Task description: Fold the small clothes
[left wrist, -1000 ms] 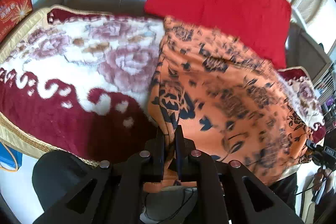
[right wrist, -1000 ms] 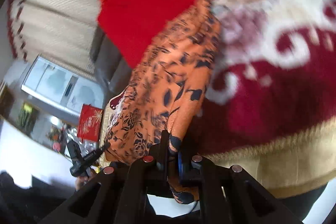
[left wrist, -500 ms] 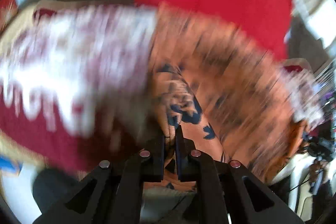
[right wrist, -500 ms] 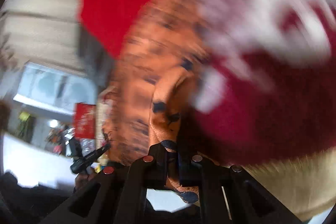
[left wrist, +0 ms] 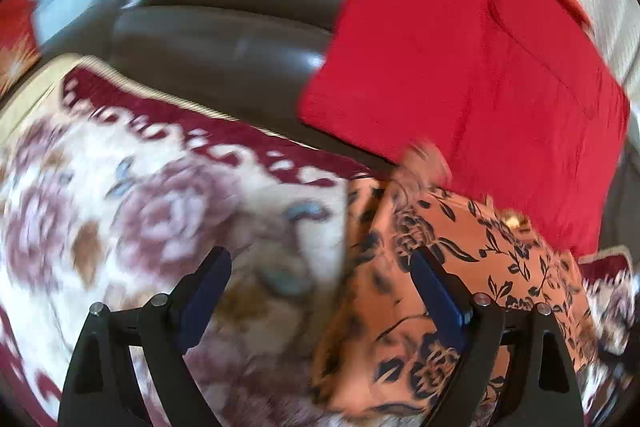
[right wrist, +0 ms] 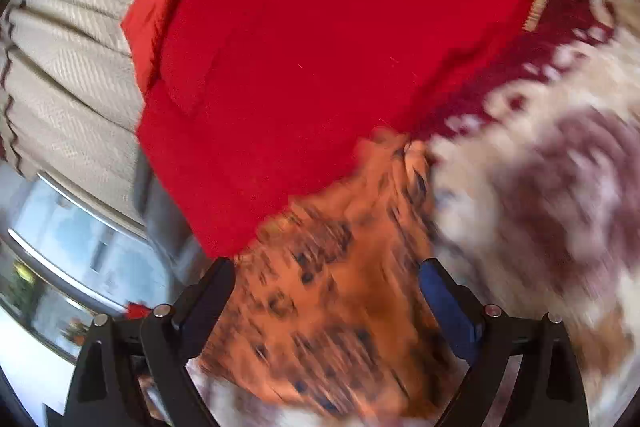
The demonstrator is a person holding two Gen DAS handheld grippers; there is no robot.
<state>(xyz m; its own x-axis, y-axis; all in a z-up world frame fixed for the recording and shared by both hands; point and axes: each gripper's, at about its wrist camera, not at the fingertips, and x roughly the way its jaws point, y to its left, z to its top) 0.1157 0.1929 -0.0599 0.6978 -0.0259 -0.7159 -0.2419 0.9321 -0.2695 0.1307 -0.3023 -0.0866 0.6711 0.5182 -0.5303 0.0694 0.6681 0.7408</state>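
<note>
Where writing might show, orange floral garment (left wrist: 452, 291) bears none legible.

The orange garment (left wrist: 452, 291) with dark floral print lies folded on the blanket (left wrist: 120, 211), touching a red garment (left wrist: 460, 59).

In the right wrist view our right tool (right wrist: 326, 291) has its jaws spread wide, gripping nothing. Below it, at lower centre, lies the blurred orange floral garment (right wrist: 332, 311), touching the red cloth (right wrist: 320, 67) above and the floral blanket (right wrist: 560, 187) at right.
</note>
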